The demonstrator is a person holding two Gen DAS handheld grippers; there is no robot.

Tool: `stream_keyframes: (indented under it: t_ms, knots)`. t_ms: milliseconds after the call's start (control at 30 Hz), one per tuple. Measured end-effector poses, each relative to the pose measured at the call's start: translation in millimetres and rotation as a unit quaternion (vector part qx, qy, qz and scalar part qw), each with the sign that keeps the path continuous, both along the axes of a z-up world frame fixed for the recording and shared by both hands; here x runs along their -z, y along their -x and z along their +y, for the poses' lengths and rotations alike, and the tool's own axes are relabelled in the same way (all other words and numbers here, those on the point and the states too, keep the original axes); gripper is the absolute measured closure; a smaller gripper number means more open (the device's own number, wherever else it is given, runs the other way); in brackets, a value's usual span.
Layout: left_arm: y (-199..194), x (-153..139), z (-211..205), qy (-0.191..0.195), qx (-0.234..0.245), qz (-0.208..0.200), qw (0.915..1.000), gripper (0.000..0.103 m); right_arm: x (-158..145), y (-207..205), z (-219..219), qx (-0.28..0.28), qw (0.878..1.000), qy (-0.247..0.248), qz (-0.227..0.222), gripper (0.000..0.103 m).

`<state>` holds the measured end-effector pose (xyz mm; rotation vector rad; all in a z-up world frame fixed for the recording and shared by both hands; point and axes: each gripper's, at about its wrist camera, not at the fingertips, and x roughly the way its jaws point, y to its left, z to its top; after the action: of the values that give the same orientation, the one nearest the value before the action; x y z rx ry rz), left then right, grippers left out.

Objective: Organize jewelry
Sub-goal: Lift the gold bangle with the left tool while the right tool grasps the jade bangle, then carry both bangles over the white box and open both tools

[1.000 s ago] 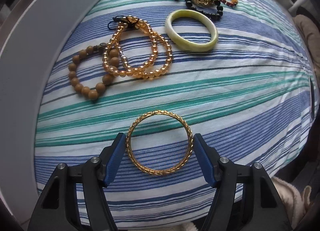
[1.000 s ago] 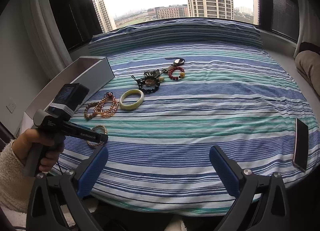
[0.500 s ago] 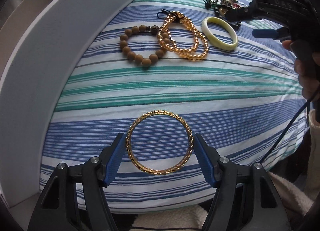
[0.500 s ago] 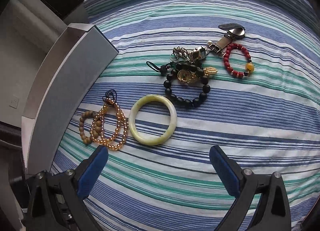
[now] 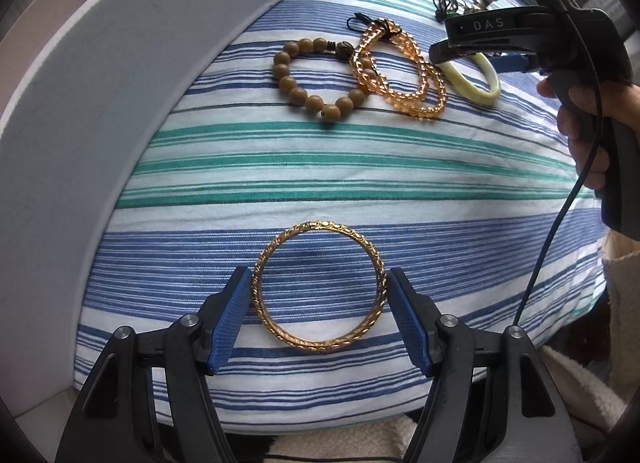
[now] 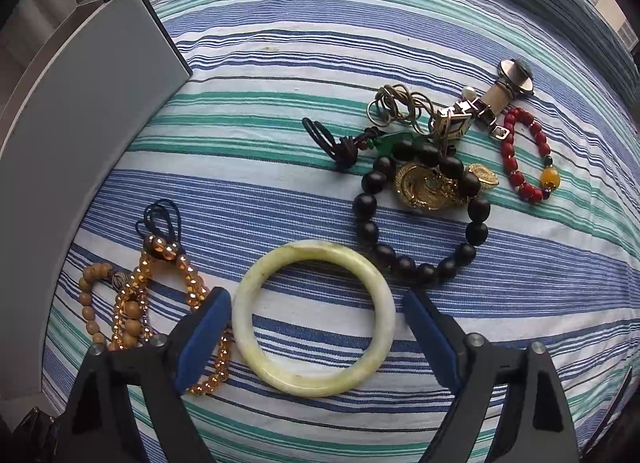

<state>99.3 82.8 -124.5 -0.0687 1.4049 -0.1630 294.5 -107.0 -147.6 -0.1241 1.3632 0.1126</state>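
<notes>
The left gripper [image 5: 319,305] has its ribbed blue pads pressed against either side of a thin gold bangle [image 5: 319,287], a chased, rope-patterned ring held flat-on to the camera above the striped bedspread [image 5: 360,167]. The cloth is a soft weave in blue, teal and white bands, a little rumpled. To the left a smooth white board [image 5: 100,123] curves along the bed's edge, close to the bangle on that side; to the right there is open cloth up to the mattress edge.

The right gripper [image 6: 316,327] is spread wide around a pale green stone bangle [image 6: 314,317], thick, glossy and round, lying flat on the stripes. Its blue pads [image 6: 208,327] stand just off the ring on both sides, not touching it. The left pad sits over part of an amber bead strand [image 6: 176,283], faceted and translucent, doubled into a long loop running away from the camera, with a dark cord at its far end. Beside that lies a matte wooden bead bracelet [image 6: 92,303].

Just beyond the stone bangle is a ring of black beads [image 6: 420,223] with gold trinkets [image 6: 424,187] piled inside it, then tangled wire rings [image 6: 396,107], a watch [image 6: 508,79] lying diagonally, and a red bead bracelet [image 6: 528,155] with one yellow bead. The cloth beyond this cluster is open.
</notes>
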Motion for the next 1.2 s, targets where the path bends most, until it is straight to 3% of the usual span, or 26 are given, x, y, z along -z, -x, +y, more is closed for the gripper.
stream_keyframes:
  t_ms: [400,700,900,1200]
  knots:
    - [9.8,-4.0,0.4,0.013,-0.028,-0.006,0.9995,0.033,2.7,4.7,3.1,-0.078,0.997,0.016,0.014,0.019]
    - [17.5,-29.0,-12.3,0.039,-0.001,-0.018,0.9991,0.033,4.3,-5.8,9.3,-0.068,0.997,0.010,0.020,0.022]
    - [25.6,-63.2,-13.6,0.034,0.008,-0.036,0.9988,0.033,-1.8,5.0,-6.1,-0.036,0.998,-0.037,0.038,0.022]
    - [37.8,-77.8,10.0,0.060,-0.055,-0.029,0.9962,0.033,-7.3,5.2,-32.0,-0.009,0.990,-0.129,0.055,0.022]
